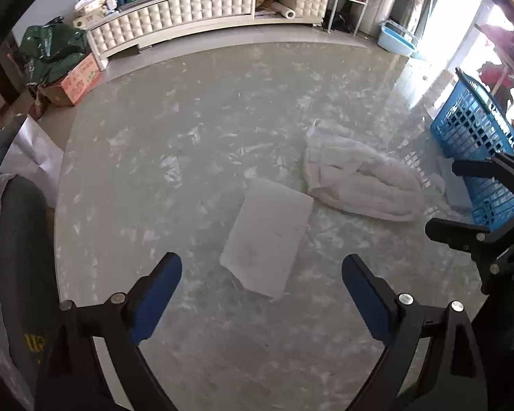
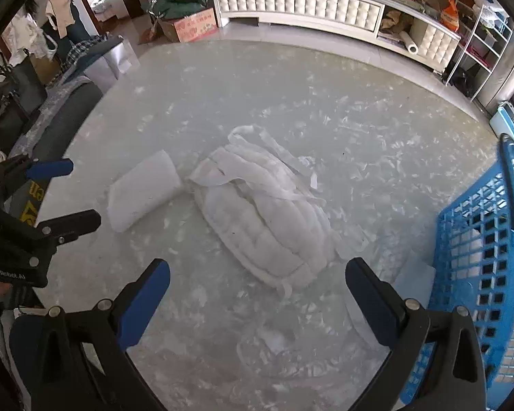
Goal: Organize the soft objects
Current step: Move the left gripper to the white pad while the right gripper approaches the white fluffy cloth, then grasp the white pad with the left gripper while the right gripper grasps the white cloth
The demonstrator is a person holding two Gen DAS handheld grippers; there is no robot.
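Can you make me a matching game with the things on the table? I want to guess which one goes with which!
Things:
1. basket
2. quilted pad
3. folded cloth
4. left gripper

Clues:
A. small, white, flat rectangle
B. blue, full of holes
C. open, holding nothing
D. big, white, with straps

Pairs: 1-B, 2-D, 3-A, 4-C
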